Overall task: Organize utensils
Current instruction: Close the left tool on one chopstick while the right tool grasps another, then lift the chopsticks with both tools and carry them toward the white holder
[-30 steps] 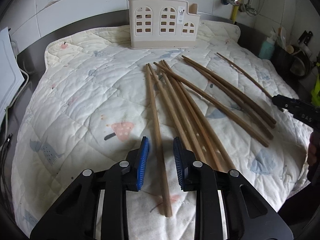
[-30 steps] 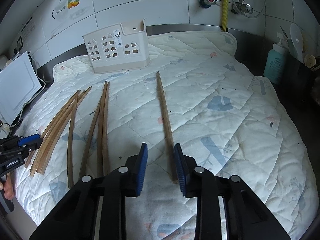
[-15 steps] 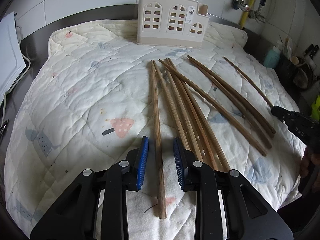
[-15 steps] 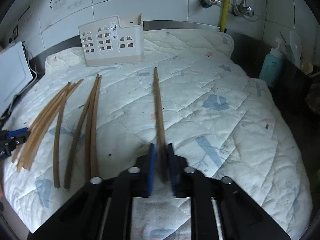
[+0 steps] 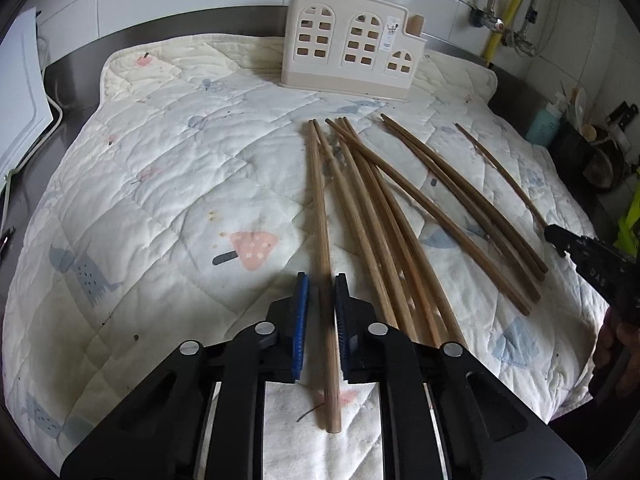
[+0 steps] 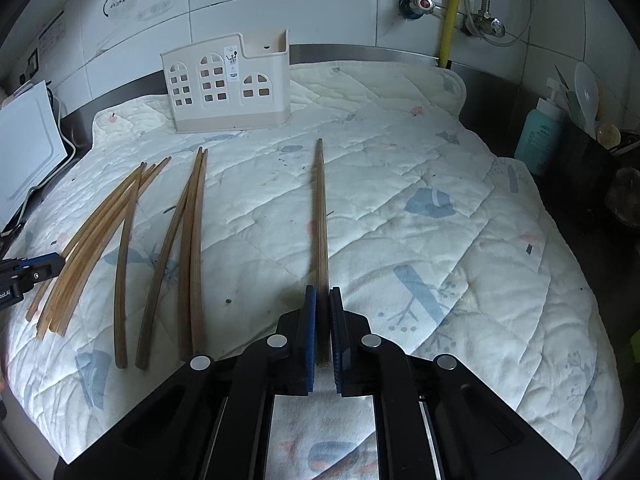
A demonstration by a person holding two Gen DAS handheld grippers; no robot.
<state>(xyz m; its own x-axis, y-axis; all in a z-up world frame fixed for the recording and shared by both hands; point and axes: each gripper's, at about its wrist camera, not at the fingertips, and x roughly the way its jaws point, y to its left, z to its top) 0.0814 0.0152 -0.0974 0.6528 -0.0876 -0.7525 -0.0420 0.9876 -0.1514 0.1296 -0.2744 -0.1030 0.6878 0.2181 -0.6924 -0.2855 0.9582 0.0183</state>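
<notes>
Lower centre of both wrist views: right gripper (image 6: 322, 322) clamps the lone chopstick (image 6: 320, 216); left gripper (image 5: 321, 312) is closing around the leftmost chopstick (image 5: 320, 208). Pickup step; next, lift toward the holder (image 6: 228, 84), upper left.

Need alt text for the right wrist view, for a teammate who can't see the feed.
The right gripper has its jaws shut on the near end of a single wooden chopstick lying on a quilted mat. More chopsticks lie loose to the left, and a cream utensil holder stands at the back by the tiled wall.
</notes>
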